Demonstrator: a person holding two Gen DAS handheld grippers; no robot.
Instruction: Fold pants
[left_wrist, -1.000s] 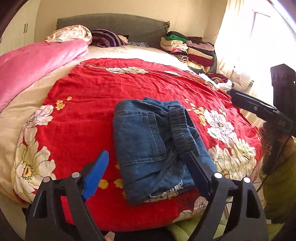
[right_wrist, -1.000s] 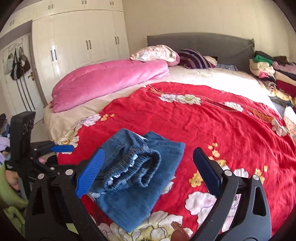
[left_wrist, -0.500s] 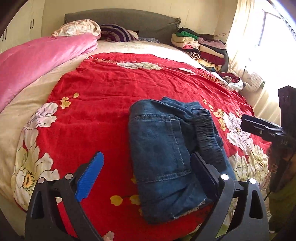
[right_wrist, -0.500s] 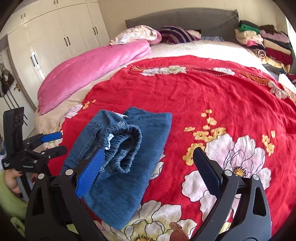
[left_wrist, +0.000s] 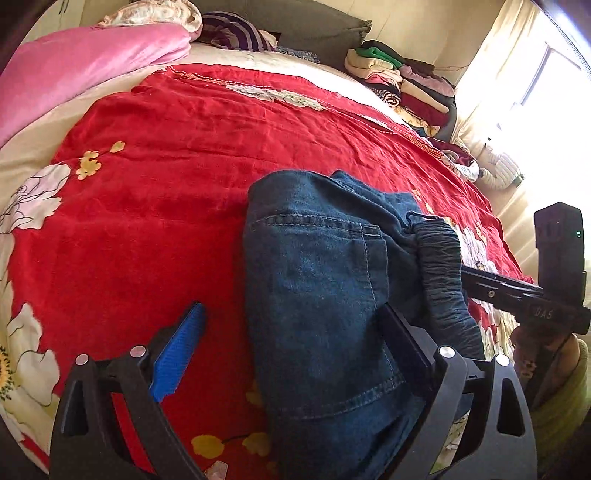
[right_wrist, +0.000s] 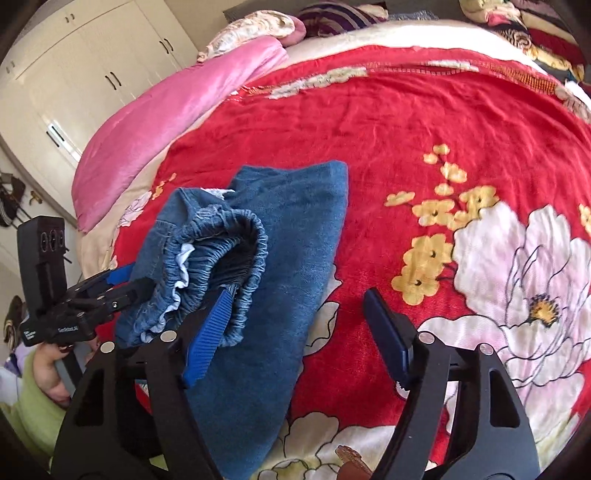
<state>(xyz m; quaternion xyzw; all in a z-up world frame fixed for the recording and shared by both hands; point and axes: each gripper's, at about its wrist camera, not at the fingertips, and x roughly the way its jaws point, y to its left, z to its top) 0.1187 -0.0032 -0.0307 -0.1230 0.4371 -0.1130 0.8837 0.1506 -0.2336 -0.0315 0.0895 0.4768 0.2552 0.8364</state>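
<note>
Folded blue denim pants (left_wrist: 317, 295), elastic waistband bunched

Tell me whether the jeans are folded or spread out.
Folded: the jeans lie as a compact layered bundle on the red blanket, elastic waistband bunched on top.

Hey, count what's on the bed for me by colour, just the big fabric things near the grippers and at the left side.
Blue: 1, the folded denim pants
Red: 1, the floral blanket
Pink: 1, the quilt
Total: 3
</note>
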